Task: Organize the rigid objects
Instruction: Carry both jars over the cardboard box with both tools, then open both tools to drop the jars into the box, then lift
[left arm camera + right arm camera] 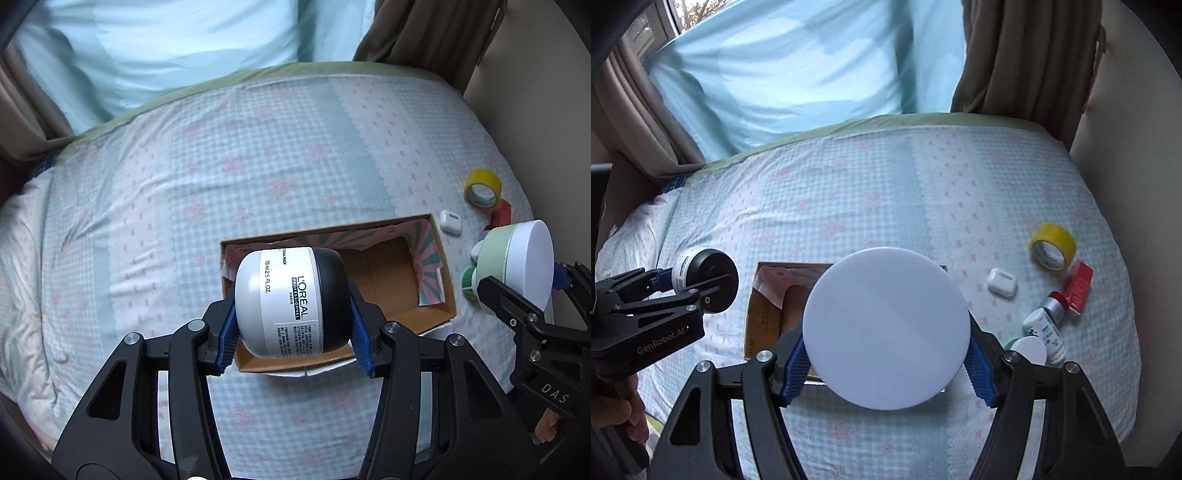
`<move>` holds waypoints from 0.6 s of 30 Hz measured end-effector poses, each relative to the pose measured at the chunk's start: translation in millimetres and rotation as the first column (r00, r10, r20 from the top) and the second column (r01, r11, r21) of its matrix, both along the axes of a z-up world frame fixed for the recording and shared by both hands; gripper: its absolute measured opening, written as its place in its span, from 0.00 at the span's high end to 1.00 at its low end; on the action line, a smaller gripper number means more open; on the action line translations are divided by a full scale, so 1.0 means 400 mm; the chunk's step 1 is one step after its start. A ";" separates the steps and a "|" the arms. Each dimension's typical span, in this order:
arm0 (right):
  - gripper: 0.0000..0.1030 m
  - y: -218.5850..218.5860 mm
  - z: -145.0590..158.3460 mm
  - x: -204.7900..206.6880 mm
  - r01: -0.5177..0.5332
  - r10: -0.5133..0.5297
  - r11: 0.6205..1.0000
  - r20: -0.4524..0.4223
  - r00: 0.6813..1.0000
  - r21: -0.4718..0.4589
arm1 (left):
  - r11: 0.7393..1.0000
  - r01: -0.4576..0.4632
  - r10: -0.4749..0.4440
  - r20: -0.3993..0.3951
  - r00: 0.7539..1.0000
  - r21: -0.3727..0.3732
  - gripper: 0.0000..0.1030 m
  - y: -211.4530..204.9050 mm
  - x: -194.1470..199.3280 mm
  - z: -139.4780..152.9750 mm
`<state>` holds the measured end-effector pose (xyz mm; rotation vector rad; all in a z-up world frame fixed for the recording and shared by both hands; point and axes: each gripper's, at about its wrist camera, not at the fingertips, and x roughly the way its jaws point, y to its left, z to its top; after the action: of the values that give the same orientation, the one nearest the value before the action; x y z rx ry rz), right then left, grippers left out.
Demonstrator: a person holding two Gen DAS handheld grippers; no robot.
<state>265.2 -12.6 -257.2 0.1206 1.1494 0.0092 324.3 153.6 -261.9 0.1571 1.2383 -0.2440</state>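
Note:
My left gripper (293, 325) is shut on a white L'Oreal jar with a black lid (291, 301), held on its side above the open cardboard box (436, 291) on the bed. It also shows in the right wrist view (701, 278), left of the box (764, 314). My right gripper (886, 363) is shut on a pale green jar with a white lid (886, 328), its lid facing the camera, above the box. That jar shows at the right of the left wrist view (517, 258).
On the bedspread right of the box lie a white earbud case (1001, 281), a yellow tape roll (1052, 247), a red box (1080, 286), a silver bottle (1054, 306), a white bottle (1045, 332) and a green-and-white jar (1028, 349). Curtains (1015, 55) hang behind the bed.

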 end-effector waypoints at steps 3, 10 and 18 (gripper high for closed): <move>0.35 0.035 -0.086 0.018 -0.044 0.043 0.999 -0.043 0.998 -0.020 | 1.000 0.007 -0.007 -0.031 1.000 0.007 0.55 0.014 0.020 -0.075; 0.35 0.080 -0.314 0.061 -0.194 0.180 0.978 -0.156 0.971 -0.080 | 0.998 0.052 -0.049 -0.119 0.992 0.024 0.55 -0.022 0.088 -0.303; 0.35 0.092 -0.507 0.078 -0.292 0.268 0.953 -0.232 0.935 -0.077 | 0.996 0.076 -0.062 -0.235 0.970 0.052 0.55 -0.071 0.130 -0.529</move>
<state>296.5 24.4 -460.1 -0.1458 1.3776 0.1898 376.3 125.3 -473.5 0.2292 1.4760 -0.2917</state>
